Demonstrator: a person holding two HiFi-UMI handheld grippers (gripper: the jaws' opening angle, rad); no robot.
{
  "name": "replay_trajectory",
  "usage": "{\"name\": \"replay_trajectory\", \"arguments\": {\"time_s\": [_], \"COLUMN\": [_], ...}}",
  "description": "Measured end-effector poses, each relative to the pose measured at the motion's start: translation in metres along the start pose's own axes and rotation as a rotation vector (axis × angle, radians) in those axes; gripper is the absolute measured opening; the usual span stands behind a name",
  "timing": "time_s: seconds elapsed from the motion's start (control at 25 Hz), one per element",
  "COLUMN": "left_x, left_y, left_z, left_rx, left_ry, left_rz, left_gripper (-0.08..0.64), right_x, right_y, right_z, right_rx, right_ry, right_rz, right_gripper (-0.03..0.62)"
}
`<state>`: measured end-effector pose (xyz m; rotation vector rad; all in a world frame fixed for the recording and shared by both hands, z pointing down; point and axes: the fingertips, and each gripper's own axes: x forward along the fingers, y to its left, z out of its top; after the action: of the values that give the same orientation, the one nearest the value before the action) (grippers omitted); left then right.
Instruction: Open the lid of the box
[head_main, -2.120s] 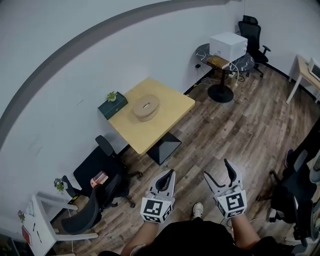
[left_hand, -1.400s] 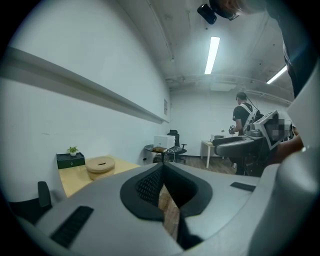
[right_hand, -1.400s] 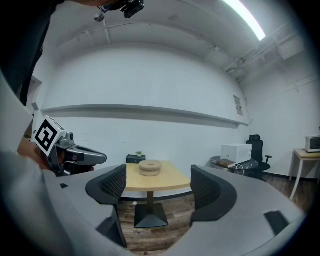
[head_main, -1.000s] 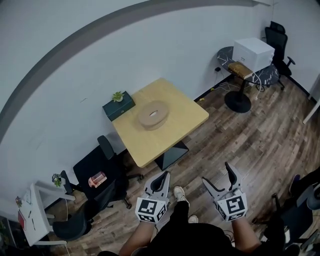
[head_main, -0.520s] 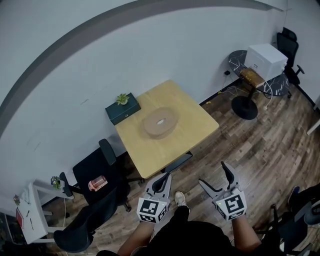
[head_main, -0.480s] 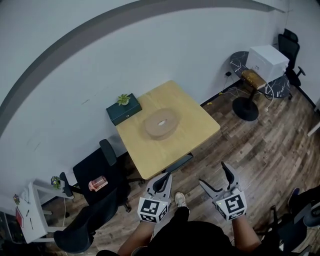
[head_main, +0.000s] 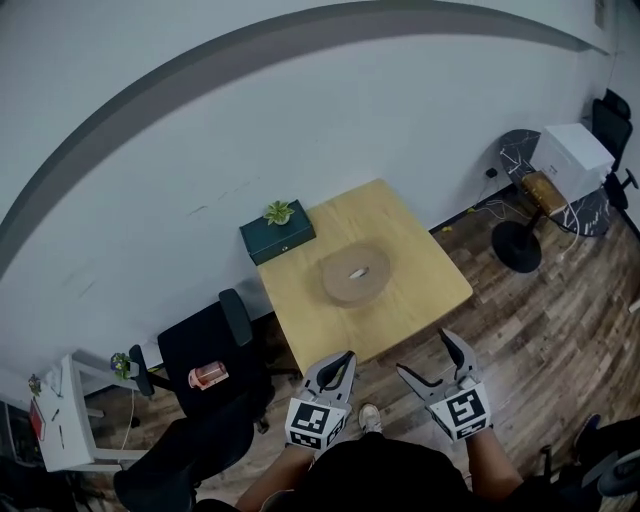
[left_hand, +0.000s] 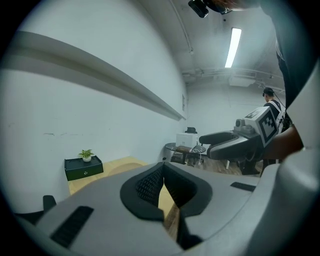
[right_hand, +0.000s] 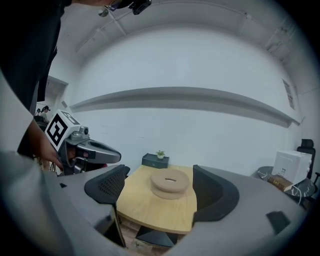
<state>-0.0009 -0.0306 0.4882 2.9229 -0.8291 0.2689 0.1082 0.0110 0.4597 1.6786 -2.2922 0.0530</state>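
currently, item by item:

- left gripper (head_main: 343, 358): held low in front of the person, off the tabletop. jaws drawn in narrow, tips all but meeting, nothing between them.
- right gripper (head_main: 423, 352): beside the left one, at about the same height. jaws spread wide and empty; in the right gripper view the round box sits framed in the gap, far beyond the tips.
- round wooden box (head_main: 355, 273): low, tan, standing near the middle of the tabletop, well ahead of both sets of jaws and untouched by either. taken to be the task's box.
- lid (head_main: 356, 266): flat and round, with a small slot in its centre. it sits level and closed on the box.
- tabletop (head_main: 415, 285): square, light wood, on a dark pedestal base. its near edge lies just ahead of the jaw tips in the head view.
- dark green box (head_main: 278, 240): at the far left corner of the tabletop, beyond the left jaws and against the wall. a small potted plant (head_main: 277, 212) stands on top.
- black office chair (head_main: 205, 345): on the floor to the left of the left jaws.
- wooden floor (head_main: 540, 310): under and to the right of the right jaws.

task status, as judged: nothing done yet. the person stands short of the tabletop. left to do: bring the jaws up to the round wooden box, take hold of the lid's rim, probably steadying the base with the other gripper, and lift the lid off.
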Motion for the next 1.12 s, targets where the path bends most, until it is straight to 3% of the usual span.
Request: {"name": "replay_trajectory", "arguments": {"time_s": [0.68,1.12], "left_x": [0.033,0.067], "left_y": [0.052,0.101], "left_z": [-0.004,0.0], "left_rx": [-0.049,-0.082], "left_ry": [0.003,0.011], "left_rz": [0.072,0.246], "left_gripper": [0.018,0.019], "right_x": [0.09,0.152], "right_y": [-0.017,-0.054], "right_z": [-0.004,-0.038], "right_rx": [-0.035,-0.182], "right_ry": [0.062,0.197], "right_rz": [0.175,0.405], "right_gripper": [0.457,0.445]}}
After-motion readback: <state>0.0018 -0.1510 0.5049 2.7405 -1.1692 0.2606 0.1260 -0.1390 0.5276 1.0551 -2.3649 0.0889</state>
